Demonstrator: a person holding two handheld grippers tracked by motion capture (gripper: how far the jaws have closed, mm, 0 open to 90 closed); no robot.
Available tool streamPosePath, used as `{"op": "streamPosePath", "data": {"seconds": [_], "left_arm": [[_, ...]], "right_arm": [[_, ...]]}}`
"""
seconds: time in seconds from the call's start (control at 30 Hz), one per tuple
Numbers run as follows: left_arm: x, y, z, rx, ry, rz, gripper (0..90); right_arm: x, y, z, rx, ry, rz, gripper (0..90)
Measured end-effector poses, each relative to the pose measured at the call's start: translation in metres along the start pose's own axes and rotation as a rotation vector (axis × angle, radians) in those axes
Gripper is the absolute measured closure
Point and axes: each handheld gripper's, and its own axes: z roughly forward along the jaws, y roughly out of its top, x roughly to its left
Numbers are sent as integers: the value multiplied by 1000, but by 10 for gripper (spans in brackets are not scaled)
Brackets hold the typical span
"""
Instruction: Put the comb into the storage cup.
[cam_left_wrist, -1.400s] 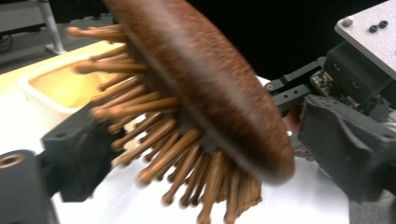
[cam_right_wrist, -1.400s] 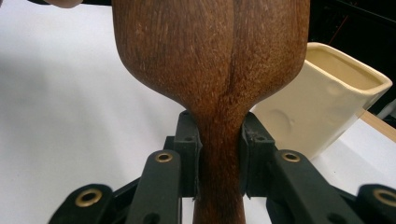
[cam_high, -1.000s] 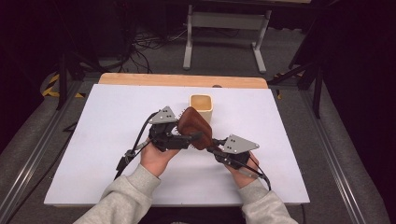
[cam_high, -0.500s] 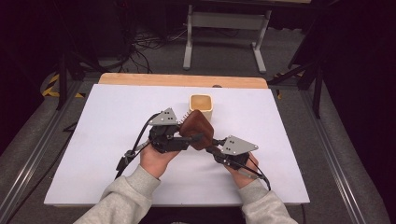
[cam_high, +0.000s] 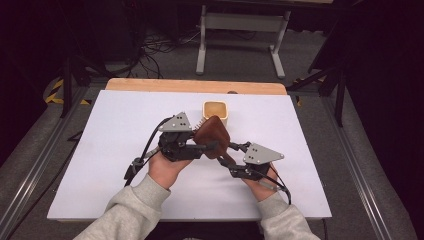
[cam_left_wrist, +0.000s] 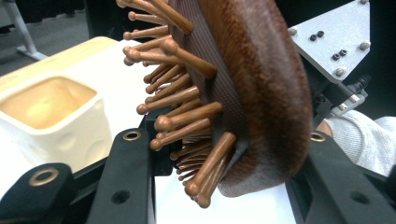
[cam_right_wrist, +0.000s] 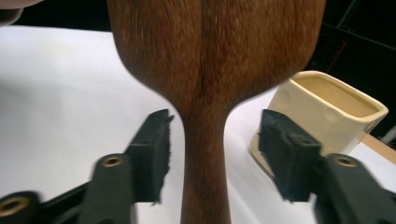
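The wooden hairbrush (cam_high: 212, 134) sits mid-frame, just below the cream cup (cam_high: 215, 111). The left gripper (cam_left_wrist: 224, 154) squeezes its head tight. The right gripper (cam_right_wrist: 212, 154) has just opened wide around the handle. Handover looks done; cup drop remains.
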Motion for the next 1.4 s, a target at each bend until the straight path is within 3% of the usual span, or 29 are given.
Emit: {"op": "streamPosePath", "data": {"seconds": [0.17,0.27,0.43,0.9,1.4], "left_arm": [[4,14,-8,5,22,20,580],[6,23,-13,9,31,29,579],[9,40,-21,9,48,46,577],[21,70,-34,13,83,69,574],[38,91,-36,-22,148,61,572]], "right_arm": [[-3,1,-6,-51,21,45,184],[-6,1,-8,-61,40,73,120],[-11,-2,-10,-50,25,100,27],[-25,-18,-24,-13,-7,165,10],[-28,-22,-25,-2,-14,179,10]]}}
